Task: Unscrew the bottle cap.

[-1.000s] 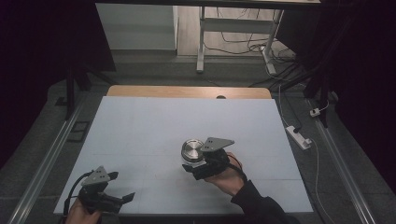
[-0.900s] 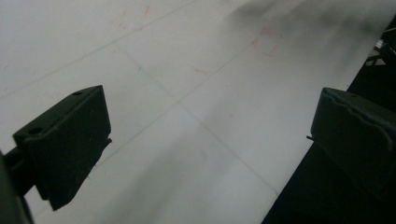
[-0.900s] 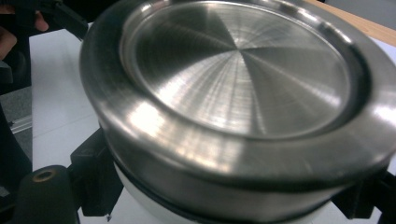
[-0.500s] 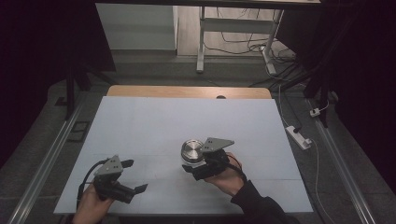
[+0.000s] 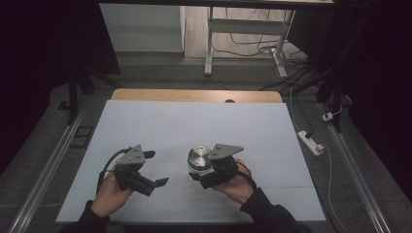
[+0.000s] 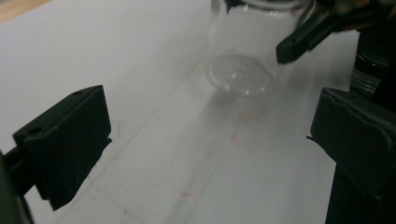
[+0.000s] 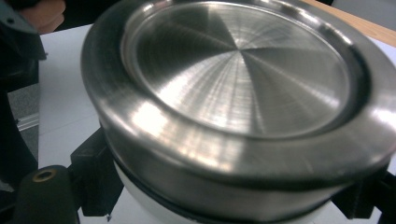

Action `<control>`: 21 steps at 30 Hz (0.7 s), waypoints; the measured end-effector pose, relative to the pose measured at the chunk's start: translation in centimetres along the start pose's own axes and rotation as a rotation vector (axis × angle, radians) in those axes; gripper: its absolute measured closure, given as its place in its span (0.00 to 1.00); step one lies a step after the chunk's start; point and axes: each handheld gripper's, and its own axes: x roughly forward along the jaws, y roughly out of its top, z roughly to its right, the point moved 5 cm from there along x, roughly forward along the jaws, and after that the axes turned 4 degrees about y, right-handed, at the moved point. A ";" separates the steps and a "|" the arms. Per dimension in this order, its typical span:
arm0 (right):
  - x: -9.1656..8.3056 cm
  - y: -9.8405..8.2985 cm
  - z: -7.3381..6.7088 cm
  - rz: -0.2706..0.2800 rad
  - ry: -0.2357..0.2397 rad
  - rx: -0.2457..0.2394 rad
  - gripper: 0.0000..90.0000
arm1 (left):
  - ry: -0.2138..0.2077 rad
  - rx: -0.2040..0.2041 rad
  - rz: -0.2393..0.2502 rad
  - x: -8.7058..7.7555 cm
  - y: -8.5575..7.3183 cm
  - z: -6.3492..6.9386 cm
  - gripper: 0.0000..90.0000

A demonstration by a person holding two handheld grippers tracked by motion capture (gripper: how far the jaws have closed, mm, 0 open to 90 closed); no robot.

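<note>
We see a clear glass jar with a brushed round steel lid (image 5: 199,159) standing upright on the white-topped bench (image 5: 194,121), a little right of centre near its front edge. Our right tool (image 5: 204,175) grips the jar just under the lid, its black jaws clamped on either side of the body. Our left tool (image 5: 153,168) hovers just to the jar's left, jaws spread wide and holding nothing. The jar looks empty, though the glass (image 6: 239,70) is too blurred to be sure.

The jar (image 5: 200,159) stands on the table (image 5: 243,126), right of the left gripper (image 5: 154,169).
</note>
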 end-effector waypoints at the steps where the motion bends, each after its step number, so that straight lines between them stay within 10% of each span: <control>1: 0.0 0.0 0.0 -0.002 0.000 -0.003 0.16 | -0.002 0.005 0.000 0.1 0.3 0.0 0.00; 15: 0.2 -0.2 0.0 0.001 0.025 -0.008 0.16 | -0.069 0.096 0.017 2.5 5.2 0.7 0.00; 21: 0.3 -0.2 -0.2 0.002 0.044 -0.023 0.16 | -0.175 0.180 -0.026 4.1 5.8 0.9 0.00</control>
